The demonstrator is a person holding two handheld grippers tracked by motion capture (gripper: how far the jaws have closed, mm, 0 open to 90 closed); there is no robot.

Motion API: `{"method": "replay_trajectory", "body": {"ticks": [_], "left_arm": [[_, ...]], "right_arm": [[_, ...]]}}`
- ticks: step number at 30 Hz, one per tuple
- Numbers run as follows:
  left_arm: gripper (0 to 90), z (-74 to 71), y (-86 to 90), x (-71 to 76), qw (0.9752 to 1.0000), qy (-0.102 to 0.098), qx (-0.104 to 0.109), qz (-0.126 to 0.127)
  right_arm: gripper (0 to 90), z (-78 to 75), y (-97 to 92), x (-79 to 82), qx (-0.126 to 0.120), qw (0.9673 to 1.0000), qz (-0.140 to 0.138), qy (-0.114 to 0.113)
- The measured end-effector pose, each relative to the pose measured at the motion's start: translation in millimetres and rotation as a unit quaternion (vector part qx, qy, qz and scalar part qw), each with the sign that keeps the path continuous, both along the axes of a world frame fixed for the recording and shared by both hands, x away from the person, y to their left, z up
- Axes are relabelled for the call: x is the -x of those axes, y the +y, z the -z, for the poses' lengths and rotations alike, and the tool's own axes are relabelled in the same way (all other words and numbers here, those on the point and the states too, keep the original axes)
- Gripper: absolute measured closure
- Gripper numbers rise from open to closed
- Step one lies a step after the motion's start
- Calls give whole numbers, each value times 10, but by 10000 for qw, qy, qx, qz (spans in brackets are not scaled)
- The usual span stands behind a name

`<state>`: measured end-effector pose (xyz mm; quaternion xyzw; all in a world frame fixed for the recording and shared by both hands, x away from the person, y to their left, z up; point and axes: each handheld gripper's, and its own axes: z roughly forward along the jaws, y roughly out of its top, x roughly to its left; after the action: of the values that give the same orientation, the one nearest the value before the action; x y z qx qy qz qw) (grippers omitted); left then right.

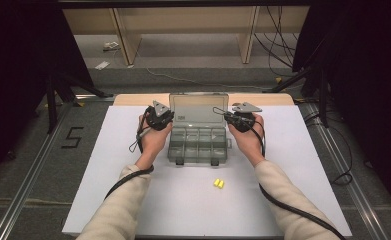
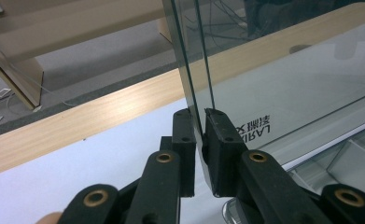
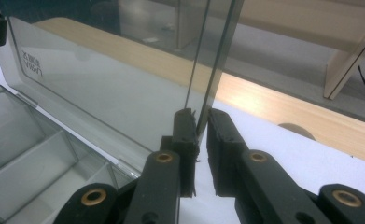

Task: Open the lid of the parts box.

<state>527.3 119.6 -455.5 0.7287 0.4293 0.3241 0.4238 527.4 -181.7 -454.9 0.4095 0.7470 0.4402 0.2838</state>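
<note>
I saw two small yellow things point(image 1: 218, 183) lying side by side on the white table top point(image 1: 133, 200). A black number five point(image 1: 73, 137) was on the grey floor. Wooden shelves point(image 1: 183, 30) stood behind.

The compartment box point(image 1: 198, 142) sits on the bench point(image 1: 108, 190), its raised lid point(image 1: 199, 107) at the far side. The left gripper point(image 1: 164, 120) clamps the lid's left edge, the right gripper point(image 1: 230, 118) its right edge. Two small blocks point(image 1: 218, 183) lie nearer the person than the box.

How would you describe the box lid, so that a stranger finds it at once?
On the white mat stands a clear compartment box. Its lid rises upright from the far edge, with the left gripper and right gripper clamped on its side edges. It alone is a flat, smoky, see-through pane.
</note>
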Motion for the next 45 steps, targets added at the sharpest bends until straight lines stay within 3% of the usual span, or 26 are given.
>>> {"method": "replay_trajectory", "body": {"ticks": [24,32,38,41,44,45], "left_arm": [[805,171,-13,-63,9992,391,40,-96],[768,140,1,-8,9994,320,130,-37],[622,44,108,161,9990,210,382,75],[499,-8,177,312,9980,234,540,220],[333,-43,220,412,9976,334,528,286],[284,-70,271,530,9975,390,480,343]], "right_arm": [[801,149,-29,-50,-22,9994,59,353],[721,128,-78,-47,-145,9992,42,359],[537,64,-141,32,-218,9988,-224,366],[422,12,-185,107,-312,9977,-423,432],[367,-21,-209,175,-372,9968,-580,413],[317,-55,-235,262,-356,9960,-723,378]]}}
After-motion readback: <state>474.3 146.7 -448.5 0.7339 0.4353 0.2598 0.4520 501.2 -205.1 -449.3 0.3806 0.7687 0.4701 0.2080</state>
